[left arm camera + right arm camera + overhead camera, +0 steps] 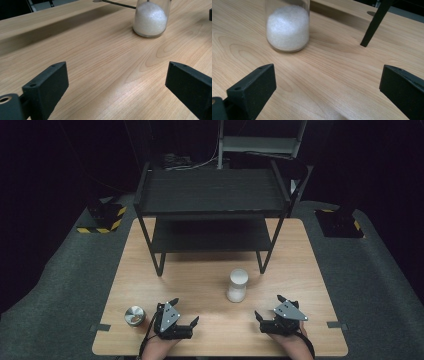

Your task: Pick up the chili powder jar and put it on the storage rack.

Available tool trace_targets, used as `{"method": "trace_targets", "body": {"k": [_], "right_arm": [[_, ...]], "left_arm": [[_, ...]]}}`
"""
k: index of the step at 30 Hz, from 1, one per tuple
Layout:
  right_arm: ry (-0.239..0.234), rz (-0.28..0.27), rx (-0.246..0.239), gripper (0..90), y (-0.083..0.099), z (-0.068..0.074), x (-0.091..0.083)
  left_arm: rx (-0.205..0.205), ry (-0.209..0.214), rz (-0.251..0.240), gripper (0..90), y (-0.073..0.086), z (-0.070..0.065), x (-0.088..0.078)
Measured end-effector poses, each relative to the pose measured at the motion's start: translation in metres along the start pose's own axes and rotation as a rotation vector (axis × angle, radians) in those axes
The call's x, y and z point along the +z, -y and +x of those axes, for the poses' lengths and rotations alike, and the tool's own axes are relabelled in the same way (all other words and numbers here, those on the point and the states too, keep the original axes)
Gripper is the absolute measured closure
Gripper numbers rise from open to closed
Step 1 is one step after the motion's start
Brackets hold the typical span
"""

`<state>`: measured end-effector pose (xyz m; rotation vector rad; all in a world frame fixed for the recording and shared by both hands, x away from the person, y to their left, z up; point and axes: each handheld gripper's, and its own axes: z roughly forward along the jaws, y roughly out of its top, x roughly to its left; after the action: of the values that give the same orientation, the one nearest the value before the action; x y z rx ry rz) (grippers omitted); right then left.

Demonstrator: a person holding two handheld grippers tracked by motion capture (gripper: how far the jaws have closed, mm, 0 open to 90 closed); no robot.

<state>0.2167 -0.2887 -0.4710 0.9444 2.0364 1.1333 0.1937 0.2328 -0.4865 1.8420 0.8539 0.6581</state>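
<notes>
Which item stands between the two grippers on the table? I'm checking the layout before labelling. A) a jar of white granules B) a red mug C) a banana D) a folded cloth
A: a clear jar of white granules stands upright on the wooden table, ahead of and between the open left gripper and right gripper.

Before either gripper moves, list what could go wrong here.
1. The glass jar of white grains is tall, narrow and free-standing between the grippers; a sideways nudge from the right gripper could likely tip it.
2. The small metal-lidded jar stands close to the table's near edge beside the left gripper; a swing of that hand might knock it off.
3. The black shelf rack's front legs stand just behind the glass jar, so lifting it forward may clip them.
</notes>
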Motion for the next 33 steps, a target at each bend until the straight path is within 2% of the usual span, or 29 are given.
{"method": "trace_targets", "body": {"k": [6, 15, 21, 24, 33], "right_arm": [[0.002, -0.006, 0.033, 0.1, 0.002, -0.004, -0.002], [0.002, -0.014, 0.016, 0.1, 0.004, -0.002, -0.003], [-0.003, -0.016, 0.021, 0.1, 0.004, -0.003, -0.003], [-0.004, -0.022, 0.024, 0.1, 0.005, -0.004, -0.004], [-0.007, -0.018, 0.026, 0.2, 0.005, -0.004, -0.004]], "left_arm": [[0.011, 0.022, -0.023, 1.0, 0.004, 0.001, -0.002], [0.022, 0.036, -0.042, 0.6, 0.009, 0.002, -0.007], [0.001, 0.031, -0.049, 0.4, 0.010, 0.005, -0.008], [0.005, 0.022, -0.047, 0.4, 0.010, 0.003, -0.008], [-0.006, 0.034, -0.060, 0.4, 0.012, 0.004, -0.010]]}}
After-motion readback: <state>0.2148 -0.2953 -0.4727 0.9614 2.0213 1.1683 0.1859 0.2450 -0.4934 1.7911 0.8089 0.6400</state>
